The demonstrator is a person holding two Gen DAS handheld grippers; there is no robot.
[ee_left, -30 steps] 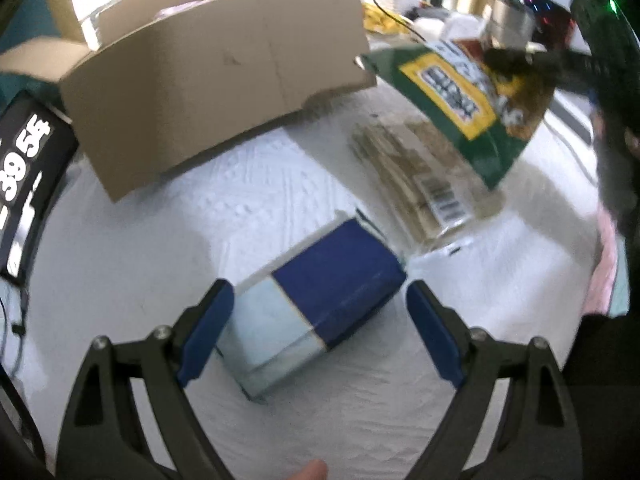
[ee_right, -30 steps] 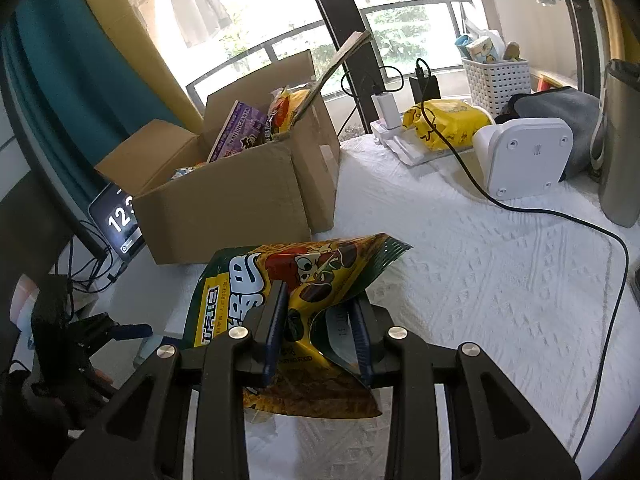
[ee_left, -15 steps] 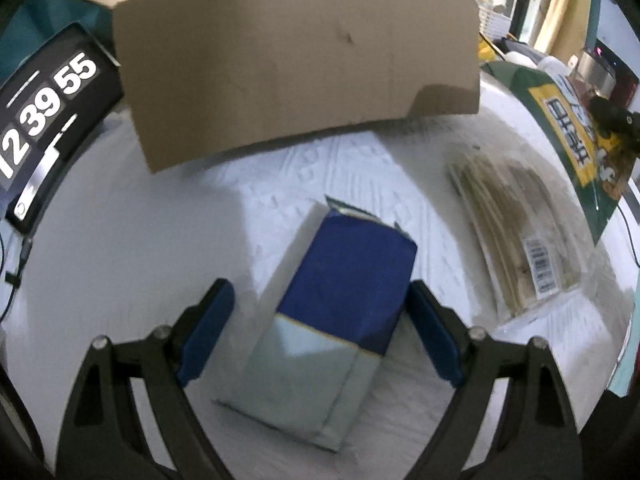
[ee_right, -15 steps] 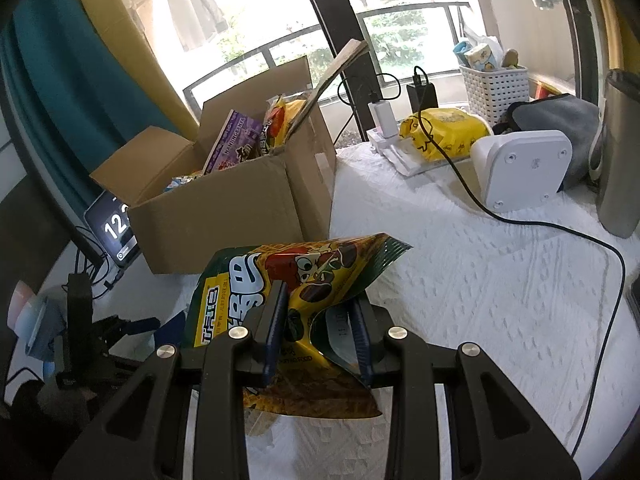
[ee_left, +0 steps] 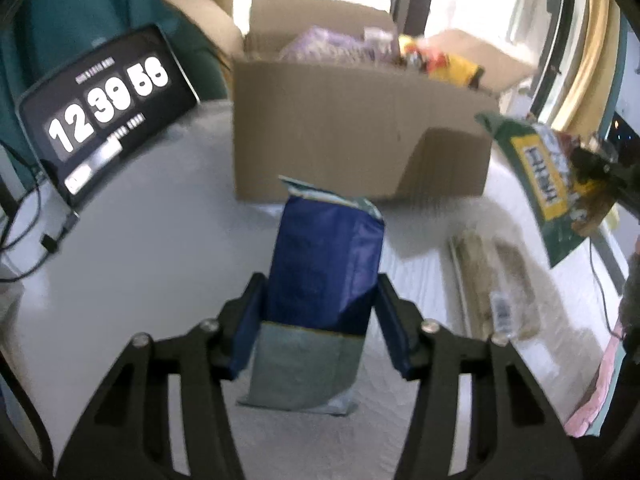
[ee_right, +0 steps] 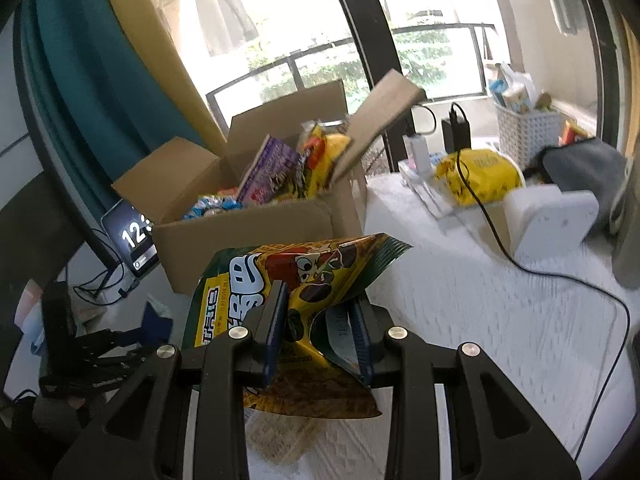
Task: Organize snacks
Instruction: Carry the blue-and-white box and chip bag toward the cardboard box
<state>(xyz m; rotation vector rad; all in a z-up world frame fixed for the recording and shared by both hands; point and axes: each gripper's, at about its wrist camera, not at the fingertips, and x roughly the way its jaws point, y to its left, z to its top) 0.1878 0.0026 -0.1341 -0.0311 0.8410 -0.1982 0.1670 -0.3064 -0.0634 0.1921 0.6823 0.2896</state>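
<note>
Left tongs (ee_left: pixel 320 320), jaws closing on both flanks of a navy-and-pale-grey foil snack pouch (ee_left: pixel 324 280), held upright above the white textured desk (ee_left: pixel 140 260), just short of the open brown cardboard box (ee_left: pixel 352 136). Right tongs (ee_right: pixel 318 328) pinching a crumpled yellow-and-green printed snack bag (ee_right: pixel 296 280), aloft before the same box (ee_right: pixel 248 236), already stuffed with packets. Flat clear-wrapped pack of tan biscuits (ee_left: pixel 496 288) lying on the desk to the right.

Risks, as judged: soft pouch buckling and sliding out if squeezed low; bag tearing or pivoting at its single pinched fold; either package catching a raised box flap; collision of both tongs over one opening; overfull contents spilling; snagging the black cable (ee_right: pixel 520 264).
</note>
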